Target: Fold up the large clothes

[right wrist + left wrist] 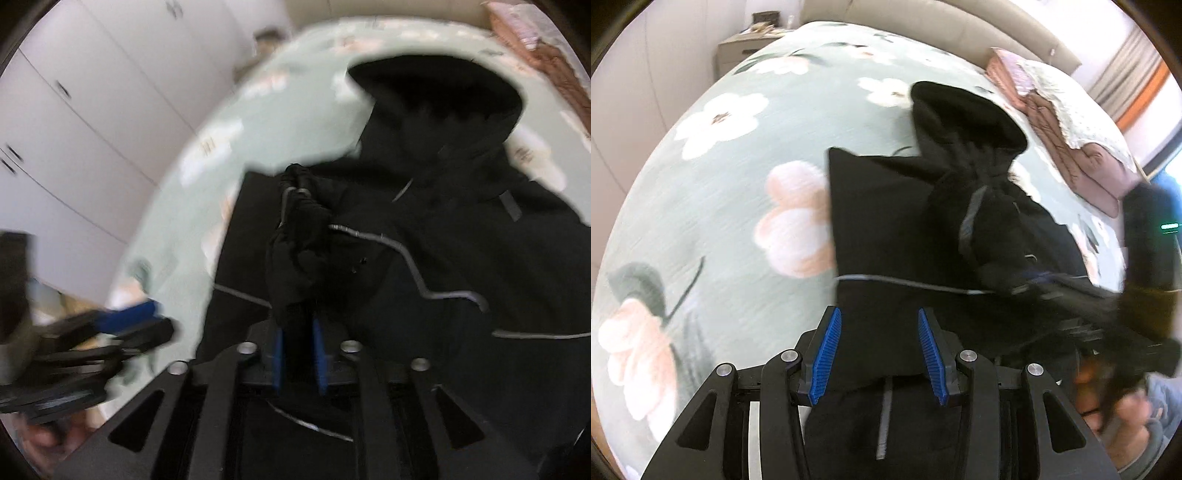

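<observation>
A black hooded jacket point(923, 229) with thin grey trim lies on the green floral bedspread point(731, 192), hood toward the headboard. My left gripper point(879, 325) is open, its blue pads point(827, 354) standing either side of the jacket's near edge, the cloth lying between and under them. My right gripper point(299, 332) is shut on a bunched fold of the jacket point(443, 229), which rises from between its blue pads point(320, 362). The right gripper also shows blurred at the right of the left wrist view point(1071, 295). The left gripper shows blurred at the lower left of the right wrist view point(122, 321).
Folded pink and patterned bedding point(1071, 140) lies at the bed's far right by the beige headboard point(923, 18). A bedside table point(746, 48) stands at the far left corner. White cupboard doors point(92, 122) line the wall left of the bed.
</observation>
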Demonstrator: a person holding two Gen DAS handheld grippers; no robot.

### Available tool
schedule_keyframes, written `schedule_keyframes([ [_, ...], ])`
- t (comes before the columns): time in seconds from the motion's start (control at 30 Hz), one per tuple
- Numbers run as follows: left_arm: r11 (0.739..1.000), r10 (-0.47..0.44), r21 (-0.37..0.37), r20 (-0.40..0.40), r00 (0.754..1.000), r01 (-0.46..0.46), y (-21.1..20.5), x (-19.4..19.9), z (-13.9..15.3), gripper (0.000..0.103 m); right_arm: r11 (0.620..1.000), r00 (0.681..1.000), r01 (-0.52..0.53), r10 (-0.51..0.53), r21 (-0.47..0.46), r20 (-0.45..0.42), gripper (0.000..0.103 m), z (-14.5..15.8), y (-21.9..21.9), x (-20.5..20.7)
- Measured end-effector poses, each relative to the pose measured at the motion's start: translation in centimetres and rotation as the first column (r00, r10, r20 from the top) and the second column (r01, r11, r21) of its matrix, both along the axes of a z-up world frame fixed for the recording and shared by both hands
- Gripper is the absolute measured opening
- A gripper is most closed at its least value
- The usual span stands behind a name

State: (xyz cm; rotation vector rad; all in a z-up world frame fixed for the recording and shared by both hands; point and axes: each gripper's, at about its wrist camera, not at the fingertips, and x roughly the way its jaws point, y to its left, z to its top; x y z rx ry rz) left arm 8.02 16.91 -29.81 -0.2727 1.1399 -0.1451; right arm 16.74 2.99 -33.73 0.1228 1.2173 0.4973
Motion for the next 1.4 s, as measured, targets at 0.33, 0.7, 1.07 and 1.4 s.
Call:
schedule_keyframes([
  [0.33,0.973,-0.105,-0.209,-0.039,0.994,0.094,1.3,2.6,-1.9,0.045,0.996,1.000,0.012,-0.011,0.083,-0.012,0.075,4.0,-5.5,-3.4],
  [0.7,0.940,-0.209,-0.297,-0.123,0.970,0.165,-5.7,9.3,-7.3,0.038,0.914,0.921,0.390,-0.390,-0.112,0.026,0.078,4.5,-20.7,-4.5],
  [1.07,0.942,-0.105,-0.327,-0.067,0.992,0.078,0.1,7.3,-4.5,0.020,0.875,0.905,0.410,-0.425,-0.256,-0.002,0.078,-1.0,-23.7,-0.1],
  [1.4,0.957,-0.011,-0.288,-0.147,0.989,-0.032,-0.3,6.2,-6.0,0.025,0.892,0.965,0.252,-0.263,-0.374,0.022,0.080,-1.8,-22.2,0.5],
])
